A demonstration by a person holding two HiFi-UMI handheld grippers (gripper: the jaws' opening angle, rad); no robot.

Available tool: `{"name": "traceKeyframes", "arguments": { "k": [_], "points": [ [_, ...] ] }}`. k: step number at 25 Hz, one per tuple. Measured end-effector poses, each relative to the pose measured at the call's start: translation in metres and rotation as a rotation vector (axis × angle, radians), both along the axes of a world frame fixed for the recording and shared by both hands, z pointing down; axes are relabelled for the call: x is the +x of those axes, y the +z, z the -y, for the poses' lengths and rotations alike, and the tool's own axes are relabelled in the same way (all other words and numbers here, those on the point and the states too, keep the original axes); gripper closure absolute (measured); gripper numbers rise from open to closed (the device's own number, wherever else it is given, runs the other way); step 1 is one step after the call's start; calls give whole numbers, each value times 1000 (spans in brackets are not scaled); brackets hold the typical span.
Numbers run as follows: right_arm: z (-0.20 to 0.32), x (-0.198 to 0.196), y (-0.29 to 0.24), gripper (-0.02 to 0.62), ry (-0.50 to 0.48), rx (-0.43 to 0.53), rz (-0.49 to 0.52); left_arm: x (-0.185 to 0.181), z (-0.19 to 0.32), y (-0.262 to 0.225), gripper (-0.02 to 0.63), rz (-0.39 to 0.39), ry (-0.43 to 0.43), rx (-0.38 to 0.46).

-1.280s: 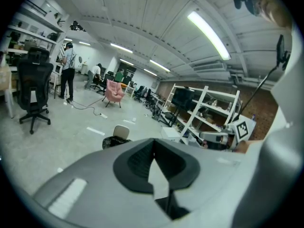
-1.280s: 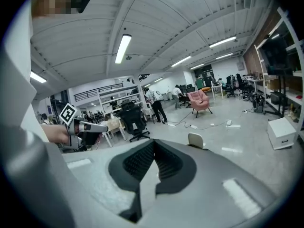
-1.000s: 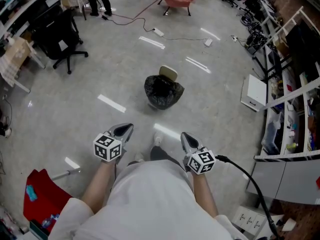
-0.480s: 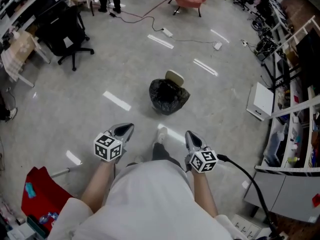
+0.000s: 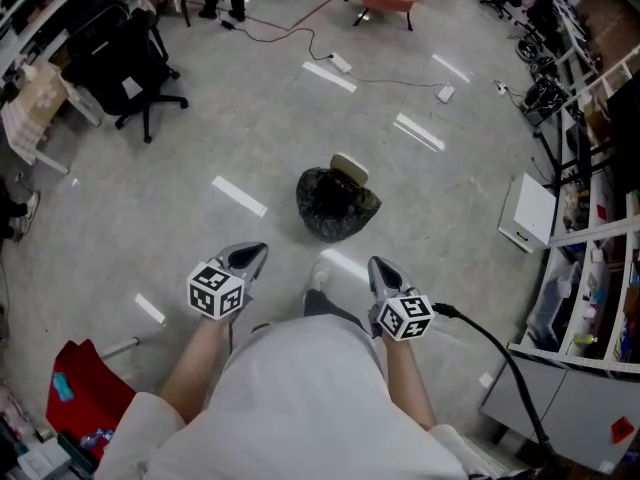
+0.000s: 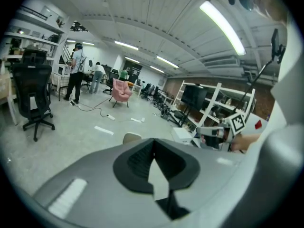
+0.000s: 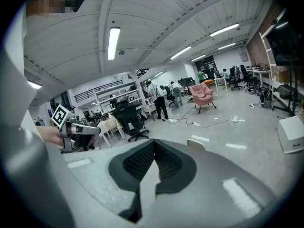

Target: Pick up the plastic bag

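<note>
Left claw (image 5: 252, 255) and right claw (image 5: 377, 266): jaws fully together, nothing between them, held side by side above the floor (image 5: 150, 198). The black plastic bag (image 5: 337, 204) stands on the floor beyond both claws, apart from them. It appears nearer than one second ago.

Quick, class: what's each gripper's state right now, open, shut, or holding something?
Left gripper: shut, holding nothing.
Right gripper: shut, holding nothing.
</note>
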State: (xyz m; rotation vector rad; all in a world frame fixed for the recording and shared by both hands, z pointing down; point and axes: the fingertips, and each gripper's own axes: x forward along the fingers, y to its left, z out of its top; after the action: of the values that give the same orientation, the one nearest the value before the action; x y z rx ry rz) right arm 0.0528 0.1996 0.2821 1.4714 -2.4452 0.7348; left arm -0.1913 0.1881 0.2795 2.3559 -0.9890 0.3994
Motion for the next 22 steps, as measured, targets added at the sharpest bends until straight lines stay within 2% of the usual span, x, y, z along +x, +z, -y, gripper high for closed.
{"name": "traceKeyframes", "arguments": {
  "k": [8,13,18,22],
  "points": [
    [72,27,17,595,-100,-25,-45,28,65,12,603,53,-18,-21],
    [97,40,34,595,-159,-62,-70,39,92,32,603,173,9,-19],
    [109,49,50,595,-167,-97,-80,46,114,43,603,211,42,-38],
    [119,55,65,595,-129,-128,-75,48,135,57,603,227,84,-53]
  ]
}}
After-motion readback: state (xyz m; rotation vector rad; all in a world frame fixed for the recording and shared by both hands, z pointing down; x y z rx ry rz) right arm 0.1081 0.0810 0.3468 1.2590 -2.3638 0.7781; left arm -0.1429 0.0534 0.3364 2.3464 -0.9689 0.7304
